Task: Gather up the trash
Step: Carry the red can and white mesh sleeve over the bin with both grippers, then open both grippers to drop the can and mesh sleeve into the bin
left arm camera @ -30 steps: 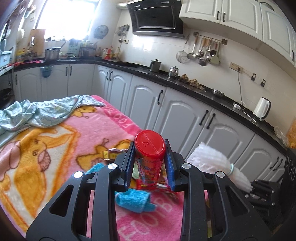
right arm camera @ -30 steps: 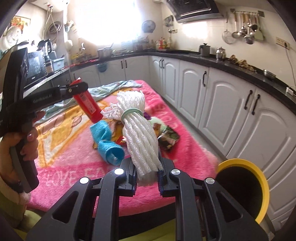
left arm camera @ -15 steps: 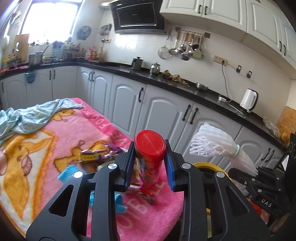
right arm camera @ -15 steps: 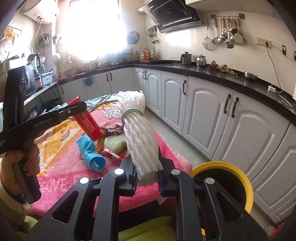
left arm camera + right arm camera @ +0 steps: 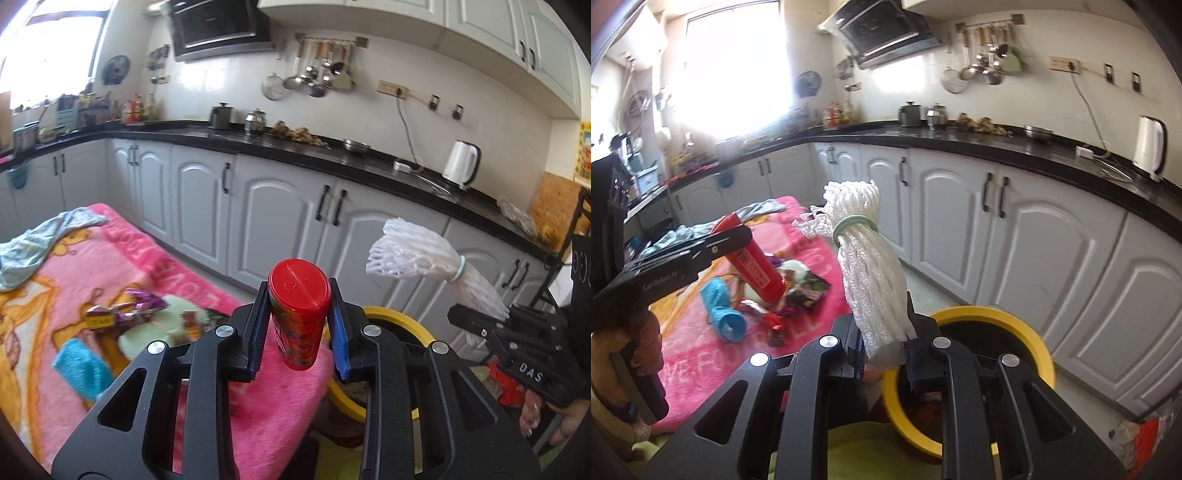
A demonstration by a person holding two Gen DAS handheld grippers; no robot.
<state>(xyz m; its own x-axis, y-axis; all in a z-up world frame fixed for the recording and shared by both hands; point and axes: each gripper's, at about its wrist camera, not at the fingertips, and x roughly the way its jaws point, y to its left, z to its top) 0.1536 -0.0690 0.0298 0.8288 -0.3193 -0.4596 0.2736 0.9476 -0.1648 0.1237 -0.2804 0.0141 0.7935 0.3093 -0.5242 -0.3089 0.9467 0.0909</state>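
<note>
Left tongs (image 5: 299, 325) clamped on a red can (image 5: 298, 314), lid toward the camera, both pads flat against its sides. Held off the pink blanket (image 5: 122, 266), presumably so as to be carried to the yellow-rimmed bin (image 5: 402, 325) just behind and at about 4 o'clock from the can. Right tongs (image 5: 884, 350) pinched narrow on the tail of a white foam net bundle (image 5: 871, 266), banded with a pale green ring and sticking up toward 12 o'clock. Gripped by the loose end, probably because that part squashes easily between the pads. Bin rim (image 5: 982, 314) in the right view at 3 to 4 o'clock of the bundle, close under the tongs, so a drop looks near for that one. From the left view, same bundle (image 5: 417, 254) at 3 o'clock, well apart from the can. More litter left on the blanket at 9 o'clock: shiny wrappers (image 5: 125, 312), a blue cloth roll (image 5: 83, 363), a pale green pad (image 5: 159, 328). Judged roughly mid-task.
</note>
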